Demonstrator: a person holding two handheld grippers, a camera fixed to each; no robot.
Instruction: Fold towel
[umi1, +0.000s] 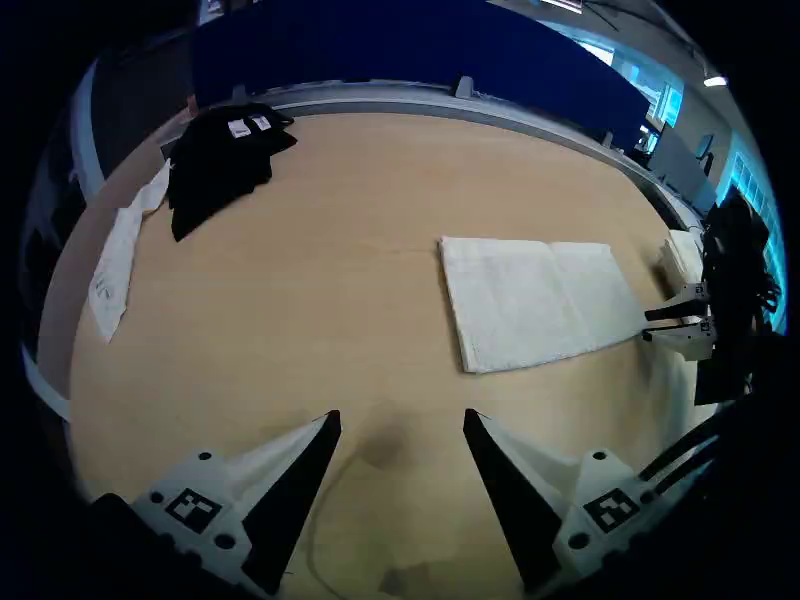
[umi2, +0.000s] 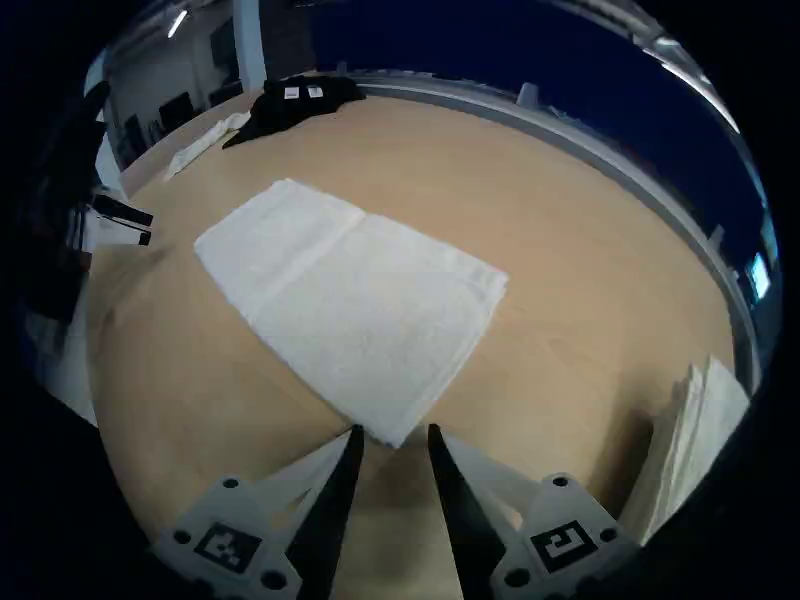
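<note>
On the wooden bench (umi1: 300, 330) we see a white towel (umi2: 350, 300) lying flat, with one fold line across its middle. Our right hand-held gripper (umi2: 393, 432) sits low at the towel's near corner. Its two fingers are a little apart, and the corner tip lies right at the gap between them. We think the fingers are not squeezing the towel, but the corner is partly hidden, so we can't be sure. Our left hand-held gripper (umi1: 400, 415) is over bare bench, well apart from the towel. Its fingers are spread wide with nothing between them. At the far side of the bench lies a pile of black clothes (umi1: 220, 160), with a white cloth (umi1: 120, 260) just beside it. A stack of folded white cloths (umi2: 700, 430) sits near the bench edge. A blue wall (umi1: 420, 50) stands behind the bench.
</note>
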